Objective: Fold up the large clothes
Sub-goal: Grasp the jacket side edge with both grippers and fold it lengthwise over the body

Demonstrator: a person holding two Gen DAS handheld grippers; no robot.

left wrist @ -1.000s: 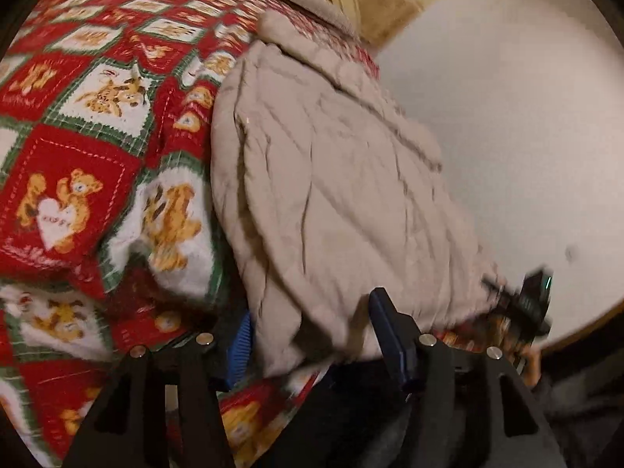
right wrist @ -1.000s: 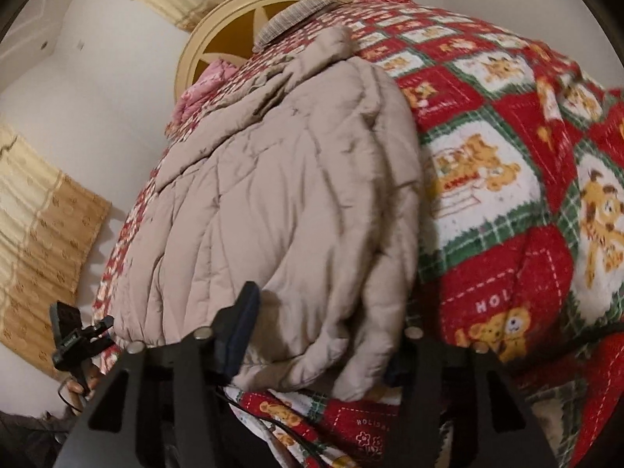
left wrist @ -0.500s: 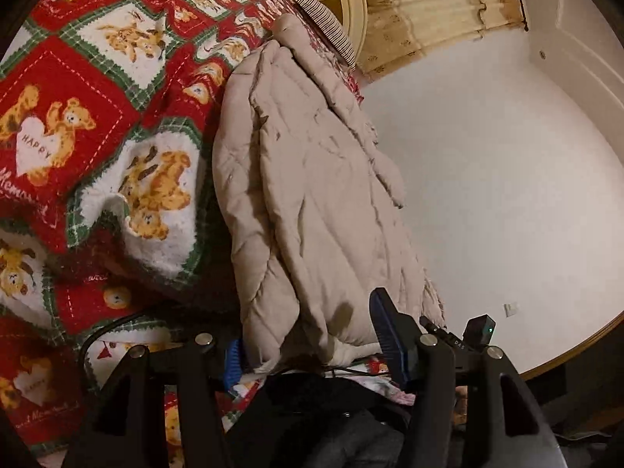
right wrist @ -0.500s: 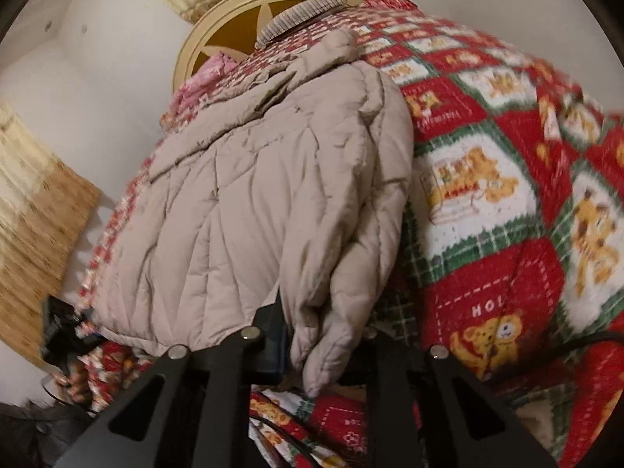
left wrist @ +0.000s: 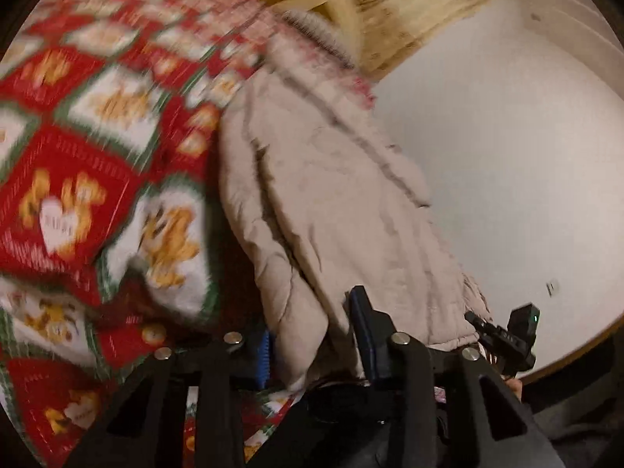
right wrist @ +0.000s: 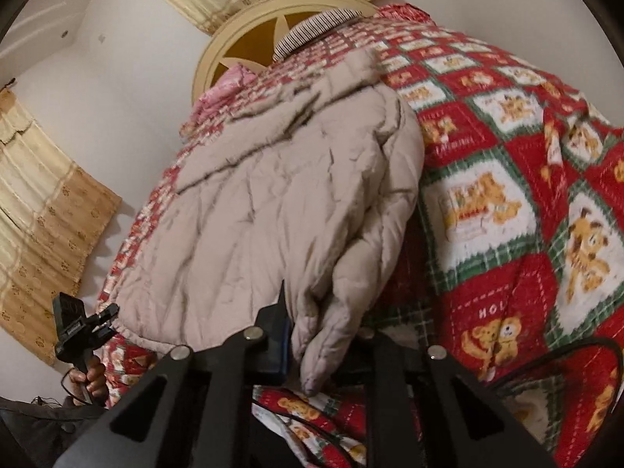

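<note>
While motion blurs the quilt, jacket hem hides both pads, left hand-held gripper closing on it, right hand-held gripper pinching it.

A jacket lies on a blanket at frame centre; a headboard stands behind it, with curtains at the left.

Bed with round headboard, red teddy-bear quilt over it, beige padded jacket lying on top
</note>
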